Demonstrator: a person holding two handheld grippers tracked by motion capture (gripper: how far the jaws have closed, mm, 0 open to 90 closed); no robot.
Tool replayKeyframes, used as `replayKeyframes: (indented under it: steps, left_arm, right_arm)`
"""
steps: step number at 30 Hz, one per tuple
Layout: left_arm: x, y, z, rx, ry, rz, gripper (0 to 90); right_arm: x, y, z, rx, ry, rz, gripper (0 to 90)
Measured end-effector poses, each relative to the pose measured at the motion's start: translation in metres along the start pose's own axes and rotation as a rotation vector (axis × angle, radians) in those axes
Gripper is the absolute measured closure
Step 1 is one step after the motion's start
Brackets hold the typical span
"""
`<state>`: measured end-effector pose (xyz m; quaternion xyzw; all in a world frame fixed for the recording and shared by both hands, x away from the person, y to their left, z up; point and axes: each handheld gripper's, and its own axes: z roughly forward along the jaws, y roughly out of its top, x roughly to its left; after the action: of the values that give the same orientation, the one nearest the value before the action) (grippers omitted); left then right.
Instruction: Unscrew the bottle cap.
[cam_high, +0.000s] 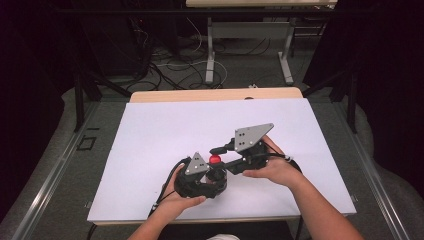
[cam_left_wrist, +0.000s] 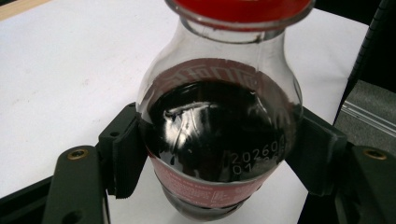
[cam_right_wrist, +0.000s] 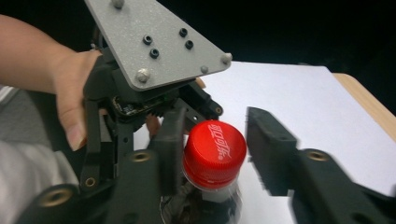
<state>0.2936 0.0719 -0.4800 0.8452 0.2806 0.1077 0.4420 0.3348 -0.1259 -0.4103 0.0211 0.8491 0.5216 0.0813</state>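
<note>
Two forearms are coming in from the near edge, each hand carrying a gripper over the white surface (cam_high: 150, 130). Left gripper (cam_high: 210, 176) is clamping the body of a small glass cola bottle (cam_left_wrist: 219, 135); in the left gripper view both ribbed pads are pressing on the glass, one on each side, just above the red label band. Dark liquid is filling the bottle up to its shoulder, and a printed date code is showing on the glass.

Right gripper (cam_right_wrist: 212, 154) is sitting at the bottle's red cap (cam_right_wrist: 215, 148), jaws straddling it. One jaw is lying against the cap's side; the other is standing slightly off it, with a sliver of white surface showing between. So the jaws are apart, not gripping the cap.

Bottle is standing roughly upright on the surface, near the person's edge and about midway across it. Grey three-cornered plate of the left gripper is filling the upper part of the right gripper view, with the left hand (cam_right_wrist: 70, 102) wrapped around the gripper body.
</note>
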Motion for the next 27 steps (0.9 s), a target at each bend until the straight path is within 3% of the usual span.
replayKeyframes:
  steps: [1, 3, 7, 8, 12, 16, 21, 25, 27]
  left_arm:
    - [0.001, 0.0, 0.0, 0.002, 0.003, -0.004, 30.1]
    - [0.001, -0.001, 0.0, -0.006, 0.014, -0.015, 30.1]
    - [0.004, 0.0, -0.001, -0.001, 0.028, -0.02, 30.1]
    - [0.004, 0.0, -0.001, -0.001, 0.028, -0.022, 30.1]
    - [0.003, 0.0, -0.001, -0.002, 0.029, -0.028, 30.1]
    - [0.003, -0.001, 0.0, -0.008, 0.026, -0.025, 30.1]
    - [0.003, -0.001, 0.0, -0.006, 0.025, -0.025, 30.1]
    - [0.003, -0.001, 0.0, -0.005, 0.018, -0.016, 30.1]
    - [0.002, 0.0, -0.001, 0.001, 0.002, -0.012, 30.1]
  right_arm:
    - [0.003, 0.001, 0.0, 0.001, -0.039, 0.051, 46.7]
    - [0.005, 0.002, 0.001, 0.003, -0.066, 0.059, 46.7]
    - [0.018, 0.006, 0.004, 0.008, -0.224, 0.162, 45.7]
    - [0.025, 0.007, 0.007, 0.005, -0.287, 0.193, 45.7]
    - [0.033, 0.01, 0.011, 0.029, -0.338, 0.2, 46.7]
    - [0.041, 0.01, 0.019, 0.041, -0.407, 0.236, 55.5]
    - [0.041, 0.009, 0.02, 0.036, -0.399, 0.239, 60.6]
    - [0.031, 0.007, 0.016, 0.033, -0.299, 0.227, 61.1]
    - [0.025, 0.005, 0.013, 0.023, -0.23, 0.178, 61.2]
